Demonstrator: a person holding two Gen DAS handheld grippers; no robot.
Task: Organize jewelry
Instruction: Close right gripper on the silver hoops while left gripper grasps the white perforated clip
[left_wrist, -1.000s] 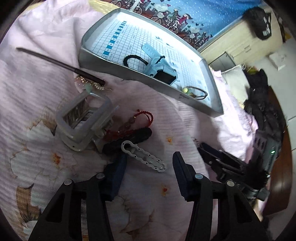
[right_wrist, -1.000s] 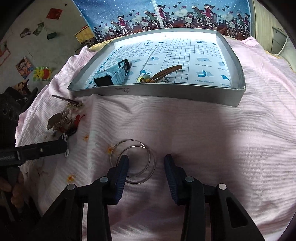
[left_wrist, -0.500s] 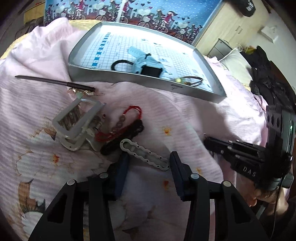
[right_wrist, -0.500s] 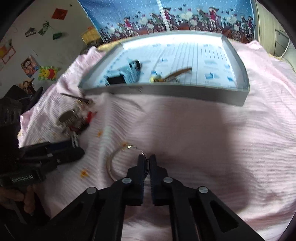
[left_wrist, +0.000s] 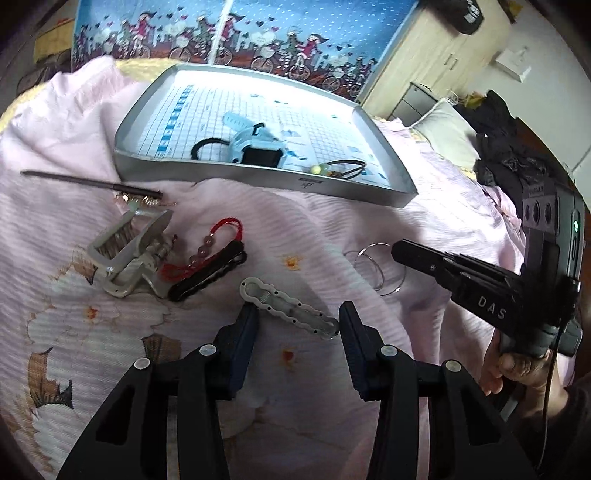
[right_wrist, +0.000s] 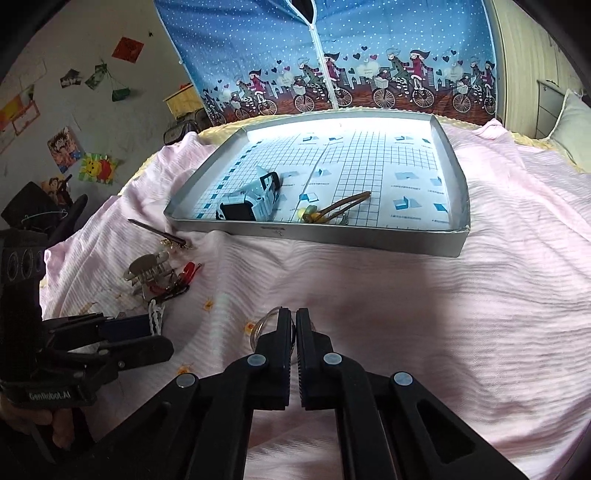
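Low in the frame, our right gripper (right_wrist: 294, 325) clenches two thin hoops (left_wrist: 378, 269).
Our left gripper (left_wrist: 297, 321), fingers released, straddles one white clip (left_wrist: 288, 308) on the bed.

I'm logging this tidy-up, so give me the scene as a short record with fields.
surface: pink bedspread
tray: silver tray, holds a light-blue watch and a hair tie with beads
left tongs: open, either side of a white wavy hair clip
right tongs: shut on thin hoop bangles
loose: claw clip, red cord bracelet, hair stick
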